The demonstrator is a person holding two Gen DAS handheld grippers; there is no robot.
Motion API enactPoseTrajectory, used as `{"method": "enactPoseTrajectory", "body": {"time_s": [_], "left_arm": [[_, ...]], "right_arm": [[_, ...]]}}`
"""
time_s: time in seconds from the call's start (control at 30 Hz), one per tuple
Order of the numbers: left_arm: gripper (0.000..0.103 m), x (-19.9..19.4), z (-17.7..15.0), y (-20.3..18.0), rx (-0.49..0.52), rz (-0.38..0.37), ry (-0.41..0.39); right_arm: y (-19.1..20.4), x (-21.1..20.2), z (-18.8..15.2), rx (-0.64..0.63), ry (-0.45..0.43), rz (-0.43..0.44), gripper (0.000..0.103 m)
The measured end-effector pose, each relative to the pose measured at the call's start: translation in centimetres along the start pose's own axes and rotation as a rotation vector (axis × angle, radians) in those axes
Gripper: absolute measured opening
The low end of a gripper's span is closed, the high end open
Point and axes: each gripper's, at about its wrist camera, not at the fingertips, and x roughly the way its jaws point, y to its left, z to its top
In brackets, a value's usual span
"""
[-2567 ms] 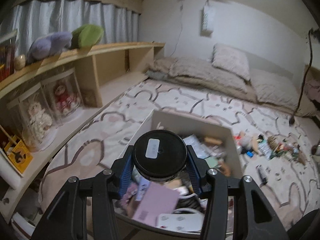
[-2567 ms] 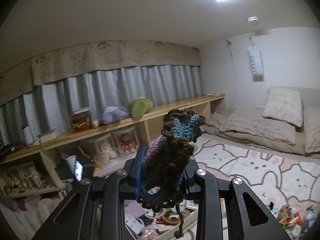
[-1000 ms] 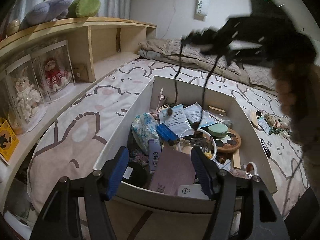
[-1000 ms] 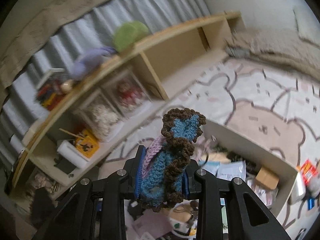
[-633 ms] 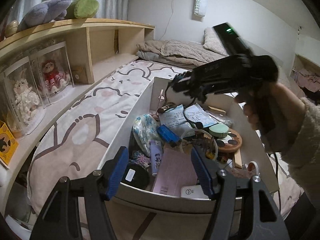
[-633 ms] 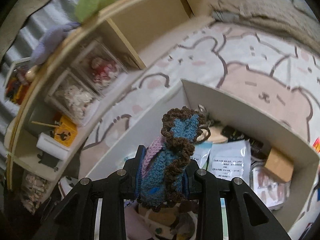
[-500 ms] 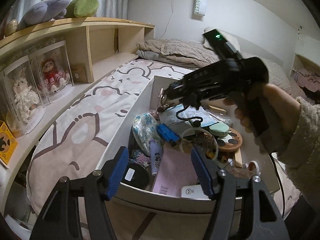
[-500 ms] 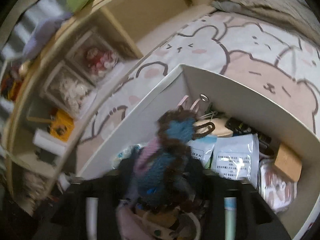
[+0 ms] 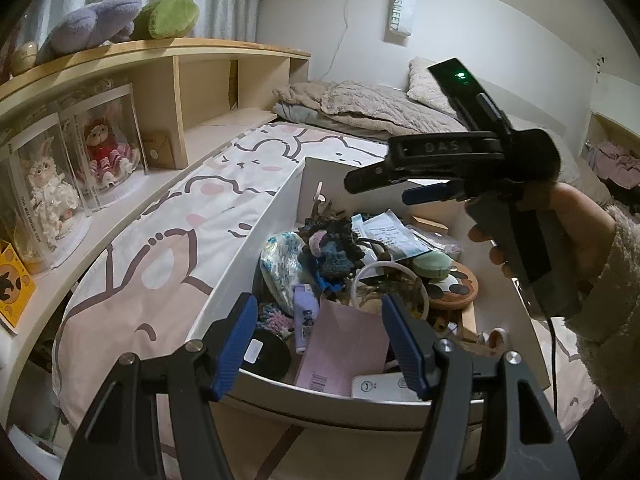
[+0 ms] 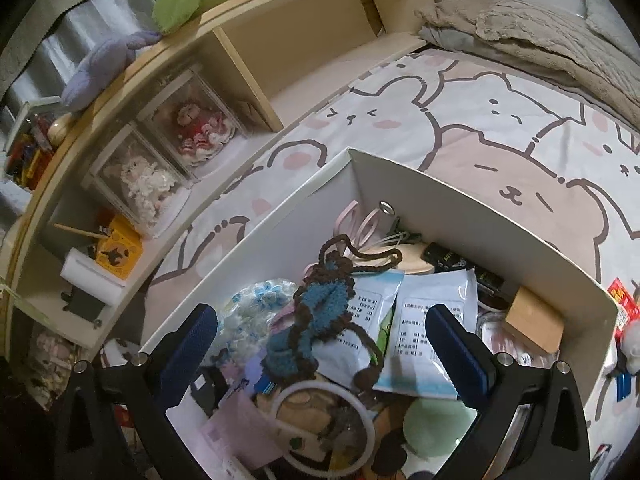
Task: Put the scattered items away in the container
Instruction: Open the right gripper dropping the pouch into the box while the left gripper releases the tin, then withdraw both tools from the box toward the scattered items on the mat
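Observation:
The white box [image 9: 256, 248] [image 10: 480, 216] stands on the bear-print blanket, full of small items. A blue, lilac and brown crochet piece [image 9: 332, 244] [image 10: 316, 320] lies loose on the heap inside it, its cords trailing. My right gripper [image 10: 320, 314] [image 9: 380, 190] hovers above the box. Its jaws are opening wide, and the crochet piece lies well below the pads, untouched. My left gripper [image 9: 319, 304] is open over the box's near rim, nothing between its pads. A black round tin [image 9: 266, 354] lies in the near left corner.
A wooden shelf [image 9: 172, 80] with dolls in clear cases [image 9: 104, 148] and plush toys runs along the left. Pillows and a throw [image 9: 360, 100] lie beyond the box. A few small items [image 10: 622, 300] lie on the blanket to the right. A hand [image 9: 560, 232] holds the right gripper.
The right gripper came down over the box, opened and dropped the crochet piece onto the heap. The left gripper earlier let the black tin go into the box and has since kept still.

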Motion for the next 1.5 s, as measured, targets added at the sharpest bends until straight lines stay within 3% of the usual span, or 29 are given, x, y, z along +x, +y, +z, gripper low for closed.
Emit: {"method": "enactPoseTrajectory", "body": {"time_s": [0.53, 0.63, 0.73, 1.2, 1.5], "left_arm": [[0.066, -2.1, 0.4, -1.7, -0.009, 0.01, -0.006], [0.092, -2.5, 0.4, -2.0, -0.02, 0.011, -0.011], [0.103, -3.2, 0.4, -2.5, -0.027, 0.009, -0.033], [0.103, -5.3, 0.6, -4.7, -0.055, 0.05, -0.058], [0.103, -7.1, 0.9, -6.2, -0.061, 0.068, -0.08]], "right_arm": [[1.3, -6.8, -3.0, -0.068, -0.068, 0.048, 0.103], [1.5, -7.9, -3.6, -0.076, -0.083, 0.054, 0.103], [1.8, -9.1, -4.2, -0.09, -0.107, 0.068, 0.103], [3.0, -15.3, -7.1, -0.176, -0.2, 0.073, 0.103], [2.8, -19.2, -9.4, -0.215, -0.283, 0.003, 0.103]]}}
